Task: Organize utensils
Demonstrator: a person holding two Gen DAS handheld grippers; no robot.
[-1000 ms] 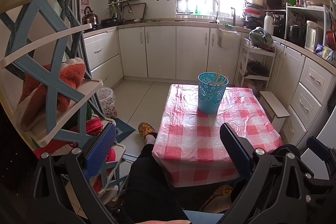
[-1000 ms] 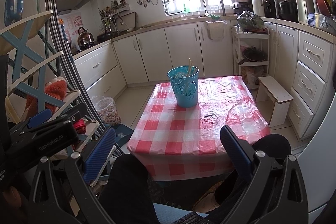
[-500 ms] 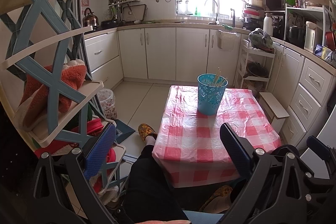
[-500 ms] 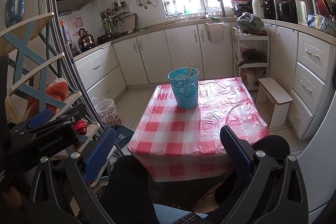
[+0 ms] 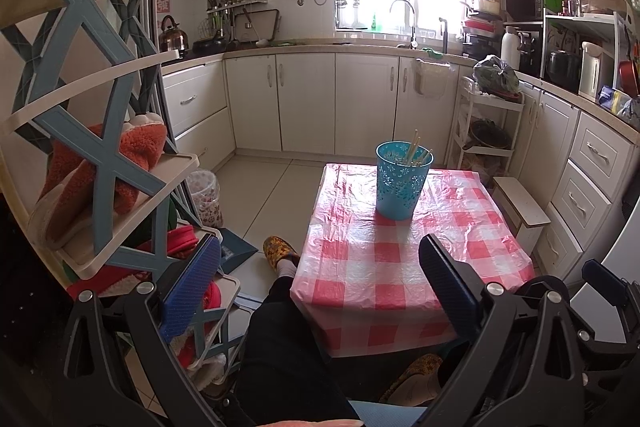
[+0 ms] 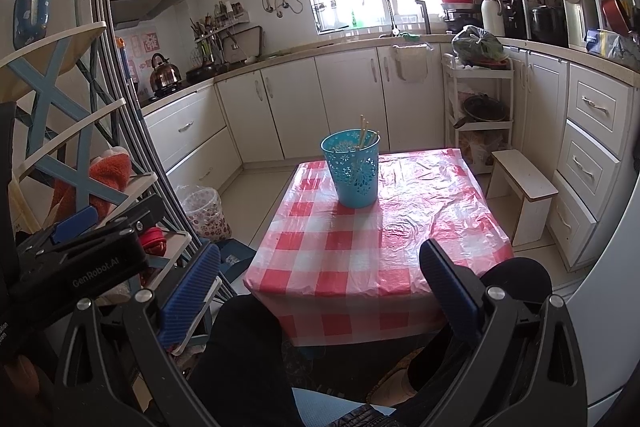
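Both grippers are drifting slightly back from the table compared with a second ago, so the blue basket is looking a little smaller and lower in each view, while nothing on the table is changing. A person is sitting at the near end of a low table [image 5: 400,279] covered in a red and white checked plastic cloth, holding a gripper in each hand above the lap. The blue basket [image 5: 402,183], a perforated plastic cup, is standing upright towards the far half of the table, well apart from both tools. Several pale chopsticks [image 5: 414,149] are standing inside it, their long axes nearly vertical and leaning a little to the right, tips poking above the rim. From the left gripper [image 5: 320,291] the basket is lying ahead and slightly right; from the right gripper [image 6: 320,291] it is lying ahead and about centred, so the right hand is probably the better lined up, though neither is clearly nearer. Both grippers are spread wide, holding and touching nothing. No loose utensil is showing on the cloth.
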